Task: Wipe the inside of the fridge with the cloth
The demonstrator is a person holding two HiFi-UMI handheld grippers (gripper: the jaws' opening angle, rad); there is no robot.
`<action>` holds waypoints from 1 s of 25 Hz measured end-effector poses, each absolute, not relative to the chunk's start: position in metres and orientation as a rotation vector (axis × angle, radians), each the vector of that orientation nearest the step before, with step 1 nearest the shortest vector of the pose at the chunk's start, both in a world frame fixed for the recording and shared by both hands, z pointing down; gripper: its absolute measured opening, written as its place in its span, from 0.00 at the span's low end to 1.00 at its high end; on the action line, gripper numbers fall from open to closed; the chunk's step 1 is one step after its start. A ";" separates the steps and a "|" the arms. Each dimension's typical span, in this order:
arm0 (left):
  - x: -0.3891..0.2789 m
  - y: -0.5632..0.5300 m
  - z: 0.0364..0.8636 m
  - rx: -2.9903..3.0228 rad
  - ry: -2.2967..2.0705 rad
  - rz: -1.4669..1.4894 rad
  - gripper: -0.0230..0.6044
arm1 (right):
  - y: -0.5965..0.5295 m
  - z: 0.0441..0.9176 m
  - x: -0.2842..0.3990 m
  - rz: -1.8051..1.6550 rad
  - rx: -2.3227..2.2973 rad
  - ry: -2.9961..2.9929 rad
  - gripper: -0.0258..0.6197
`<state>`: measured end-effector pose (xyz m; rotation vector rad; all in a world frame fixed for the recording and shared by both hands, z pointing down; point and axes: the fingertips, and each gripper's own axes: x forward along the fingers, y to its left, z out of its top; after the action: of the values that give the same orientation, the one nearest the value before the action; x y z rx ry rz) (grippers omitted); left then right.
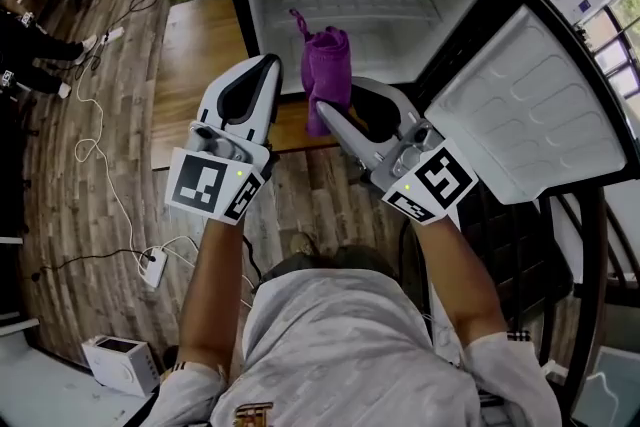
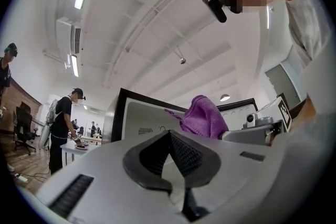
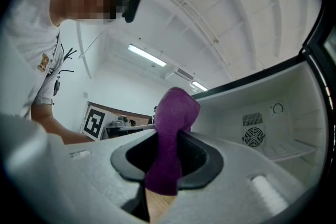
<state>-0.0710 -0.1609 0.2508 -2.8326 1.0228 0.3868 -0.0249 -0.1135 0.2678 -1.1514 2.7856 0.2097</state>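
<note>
Now fingers of our right gripper (image 1: 333, 118) pinch the cloth (image 1: 328, 65) before the open fridge (image 1: 400, 10), ready to wipe; left gripper (image 1: 266, 65) fingers closed, empty.

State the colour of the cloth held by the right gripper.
Purple. The cloth shows best in the right gripper view, clamped in the right gripper.

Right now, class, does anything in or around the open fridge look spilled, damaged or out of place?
Nothing stands out: the fridge is open and empty, no spill; the cloth hangs clamped in the right gripper.
</note>
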 end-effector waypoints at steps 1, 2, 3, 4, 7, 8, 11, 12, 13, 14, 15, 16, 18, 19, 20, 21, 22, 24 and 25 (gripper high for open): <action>-0.070 -0.166 0.251 -2.832 1.022 0.388 0.04 | -0.119 0.268 -0.024 0.202 -1.157 2.786 0.20; -0.068 -0.171 0.251 -2.832 1.024 0.388 0.04 | -0.125 0.268 -0.023 0.196 -1.161 2.789 0.20; -0.065 -0.178 0.252 -2.834 1.025 0.385 0.04 | -0.133 0.269 -0.020 0.189 -1.162 2.793 0.20; -0.061 -0.183 0.254 -2.836 1.028 0.378 0.04 | -0.140 0.270 -0.017 0.180 -1.162 2.796 0.20; -0.058 -0.190 0.257 -2.838 1.036 0.361 0.04 | -0.153 0.268 -0.015 0.155 -1.156 2.799 0.20; -0.060 -0.190 0.256 -2.835 1.043 0.359 0.04 | -0.155 0.266 -0.016 0.150 -1.155 2.802 0.20; -0.064 -0.194 0.251 -2.820 1.080 0.352 0.04 | -0.165 0.262 -0.018 0.123 -1.144 2.818 0.20; -0.066 -0.197 0.251 -2.813 1.099 0.347 0.04 | -0.170 0.261 -0.019 0.105 -1.132 2.822 0.20; -0.067 -0.199 0.251 -2.806 1.118 0.340 0.04 | -0.174 0.262 -0.019 0.082 -1.118 2.827 0.20; -0.068 -0.201 0.251 -2.799 1.134 0.334 0.04 | -0.179 0.263 -0.020 0.054 -1.104 2.830 0.20; -0.069 -0.202 0.252 -2.794 1.144 0.328 0.04 | -0.184 0.263 -0.020 0.022 -1.093 2.832 0.20; -0.069 -0.203 0.253 -2.790 1.153 0.324 0.04 | -0.188 0.264 -0.020 -0.010 -1.087 2.830 0.20; -0.068 -0.208 0.253 -2.783 1.172 0.321 0.04 | -0.200 0.264 -0.017 -0.079 -1.079 2.820 0.20; -0.067 -0.212 0.252 -2.779 1.183 0.320 0.04 | -0.207 0.262 -0.016 -0.112 -1.072 2.816 0.20; -0.066 -0.217 0.249 -2.775 1.195 0.318 0.04 | -0.216 0.258 -0.015 -0.140 -1.063 2.815 0.20; -0.066 -0.223 0.245 -2.771 1.205 0.315 0.04 | -0.226 0.254 -0.016 -0.164 -1.054 2.816 0.20; -0.066 -0.229 0.242 -2.767 1.213 0.312 0.04 | -0.236 0.250 -0.017 -0.186 -1.044 2.817 0.20; -0.066 -0.234 0.240 -2.760 1.226 0.303 0.04 | -0.249 0.248 -0.019 -0.240 -1.026 2.807 0.20; -0.066 -0.232 0.242 -2.756 1.231 0.296 0.04 | -0.253 0.250 -0.020 -0.277 -1.018 2.792 0.20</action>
<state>-0.0660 -0.2323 0.2422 -2.7563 1.2309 0.2962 -0.0196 -0.2525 0.2500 -1.0183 2.7922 -0.2767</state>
